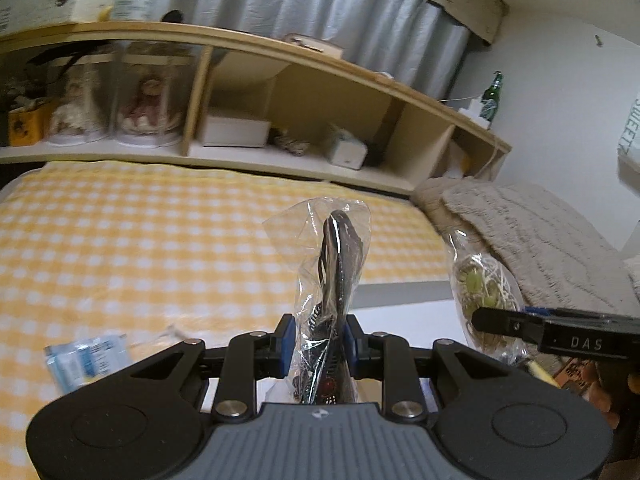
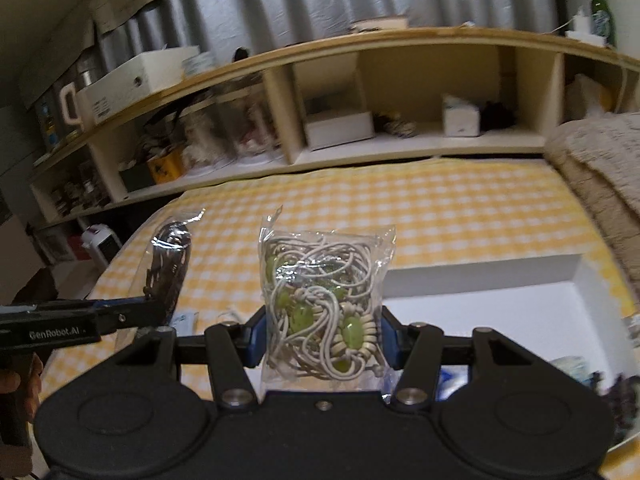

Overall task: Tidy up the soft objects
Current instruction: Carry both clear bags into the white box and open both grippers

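Left wrist: shelf (image 1: 248,46) beyond bedspread (image 1: 140,232)

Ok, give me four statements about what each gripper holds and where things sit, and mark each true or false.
1. The left gripper is shut on a clear bag of dark cords. True.
2. The right gripper is open and holds nothing. False: it is shut on a bag of pale cords with green beads.
3. A green bottle stands on top of the shelf. True.
4. The bedspread is plain blue. False: it is yellow and white check.
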